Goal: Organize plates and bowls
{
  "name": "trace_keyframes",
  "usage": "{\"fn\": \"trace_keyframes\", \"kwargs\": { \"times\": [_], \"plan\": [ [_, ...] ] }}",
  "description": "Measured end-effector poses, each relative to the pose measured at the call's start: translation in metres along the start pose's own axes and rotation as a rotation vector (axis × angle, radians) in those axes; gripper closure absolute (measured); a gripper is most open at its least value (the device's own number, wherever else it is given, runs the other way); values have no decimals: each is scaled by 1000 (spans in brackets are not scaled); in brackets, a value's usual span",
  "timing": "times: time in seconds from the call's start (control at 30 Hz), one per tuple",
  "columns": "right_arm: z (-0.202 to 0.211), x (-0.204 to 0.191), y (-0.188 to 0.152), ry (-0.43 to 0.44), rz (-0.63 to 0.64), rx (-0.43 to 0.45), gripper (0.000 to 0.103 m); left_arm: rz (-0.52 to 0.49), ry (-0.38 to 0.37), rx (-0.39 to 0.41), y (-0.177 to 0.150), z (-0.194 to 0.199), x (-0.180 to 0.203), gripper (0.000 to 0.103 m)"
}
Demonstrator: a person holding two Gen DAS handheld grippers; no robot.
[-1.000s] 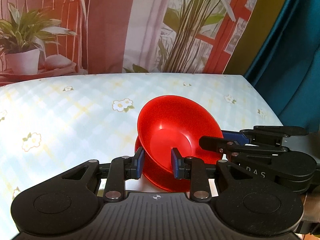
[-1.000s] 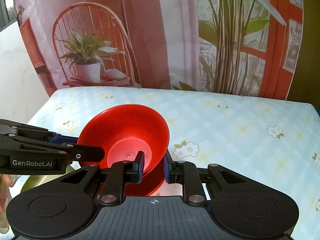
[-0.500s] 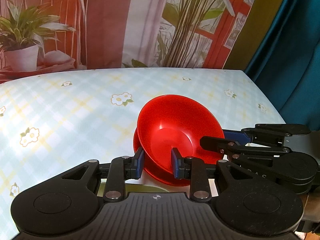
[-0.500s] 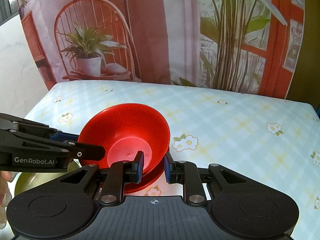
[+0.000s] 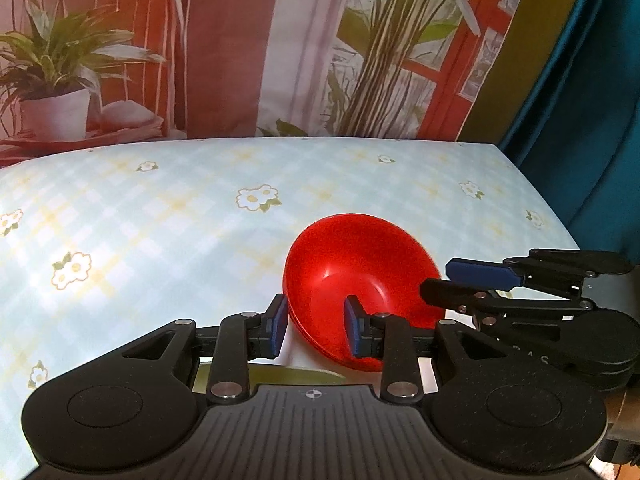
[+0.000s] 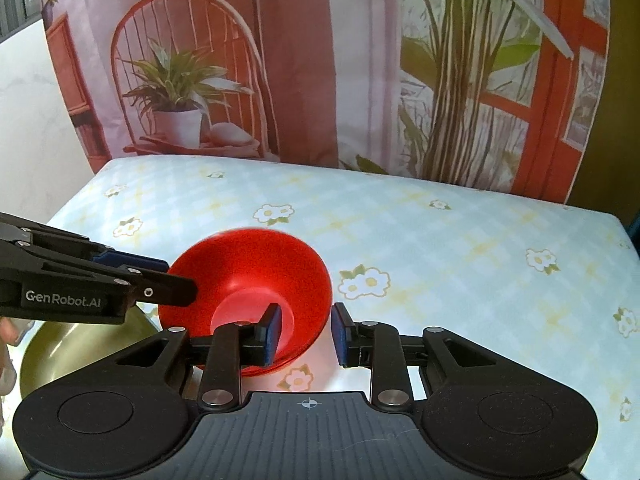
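Straddling opposite sides of the red bowl's (image 6: 248, 280) rim, both grippers' fingers have just been spreading: left gripper (image 5: 316, 326) and right gripper (image 6: 306, 330) no longer pinch it; it sits on the table (image 5: 160, 220).

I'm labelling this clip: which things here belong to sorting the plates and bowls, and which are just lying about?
Part of the job: nested red bowls; gold bowl beside them.
Just there: flowered tablecloth; backdrop printed with plants and a chair; teal curtain.
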State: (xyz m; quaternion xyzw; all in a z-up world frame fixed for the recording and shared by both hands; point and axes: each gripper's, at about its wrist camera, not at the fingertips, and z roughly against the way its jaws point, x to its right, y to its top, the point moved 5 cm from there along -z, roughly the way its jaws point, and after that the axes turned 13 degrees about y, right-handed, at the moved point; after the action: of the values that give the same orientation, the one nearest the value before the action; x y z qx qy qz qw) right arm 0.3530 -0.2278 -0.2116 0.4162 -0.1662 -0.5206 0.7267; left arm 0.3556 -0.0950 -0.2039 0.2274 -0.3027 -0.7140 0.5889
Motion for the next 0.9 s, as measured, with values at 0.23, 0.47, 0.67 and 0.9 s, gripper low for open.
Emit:
{"fn": "trace_keyframes", "kwargs": {
  "times": [0.23,0.47,0.67,0.9],
  "plan": [
    [1,4,-1,-8,-5,-1,74,26,-2,6,1,2,-3,70],
    [1,8,-3,-10,-13,-6,73,24,-3,5,0,2,-5,70],
    [0,12,-4,-9,-31,-2,72,54,-7,-1,-1,-1,-10,70],
    [-7,14,-7,2,-48,-7,72,65,-16,-19,-2,-7,-10,70]
  ]
}}
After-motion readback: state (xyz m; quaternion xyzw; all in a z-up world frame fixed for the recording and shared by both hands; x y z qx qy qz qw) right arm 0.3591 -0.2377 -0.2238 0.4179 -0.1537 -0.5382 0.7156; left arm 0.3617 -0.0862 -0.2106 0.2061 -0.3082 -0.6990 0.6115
